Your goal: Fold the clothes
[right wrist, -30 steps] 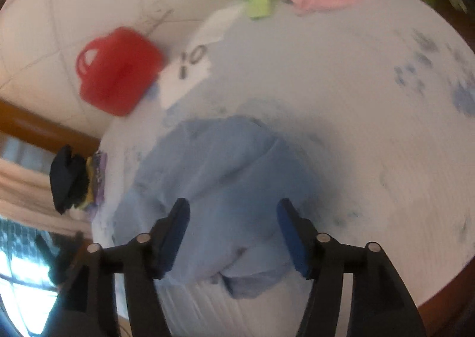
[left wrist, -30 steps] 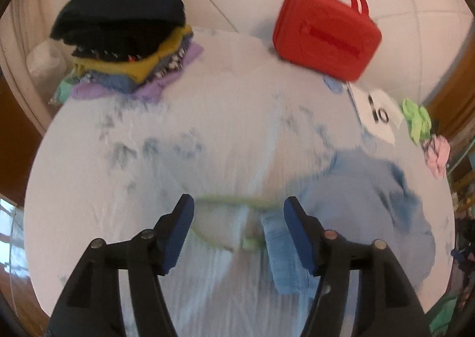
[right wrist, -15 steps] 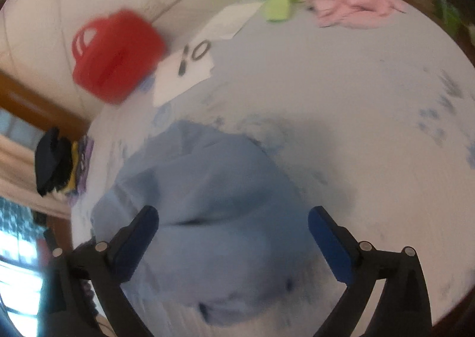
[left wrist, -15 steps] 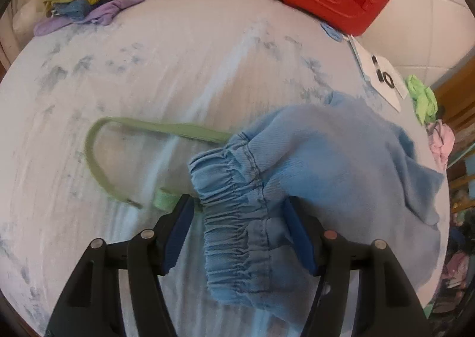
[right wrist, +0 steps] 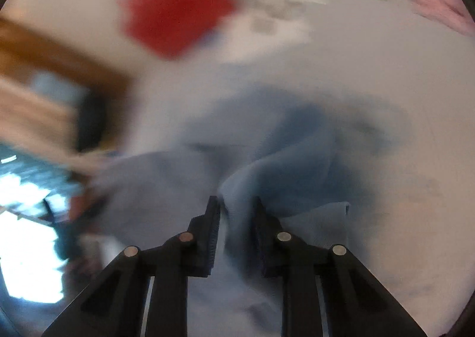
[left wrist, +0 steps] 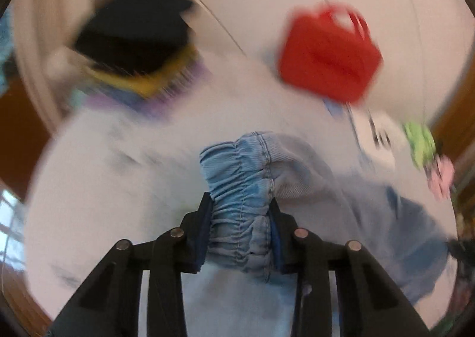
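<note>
Both views heavily motion-blurred; detail limited.

Nearest, left view: the gathered elastic waistband of the light blue garment point(left wrist: 240, 197) fills the gap of the left gripper point(left wrist: 240, 230). Its jaws are closing, both pads pressed against the bunched band. The rest of the garment trails off to the right across the tablecloth point(left wrist: 118, 188), one fold turned back to show a paler inside face.

Nearest, right view: the right gripper point(right wrist: 236, 230) has a twisted fold of the same blue garment point(right wrist: 285, 159) between its pads. Jaws closing to a narrow gap, cloth pinched in it. The fabric rises from the grip and spreads away in a rumpled heap with dark shadow under it.

Middle distance: pale blue-grey cloth with faint darker marks covers a round table. Nothing lies between the grippers and the garment.

Farther off, left view: a stack of folded clothes point(left wrist: 133, 49), dark piece on top, yellow and purple layers beneath, at the far left edge. A red case with handles point(left wrist: 329, 55) at the far right edge. A white paper point(left wrist: 383, 135), then a green cloth point(left wrist: 421, 141) and a pink cloth point(left wrist: 443, 176) toward the right rim.

Beyond: pale tiled floor, brown wood at the frame edges. The right view shows bright window light low on the left.
</note>
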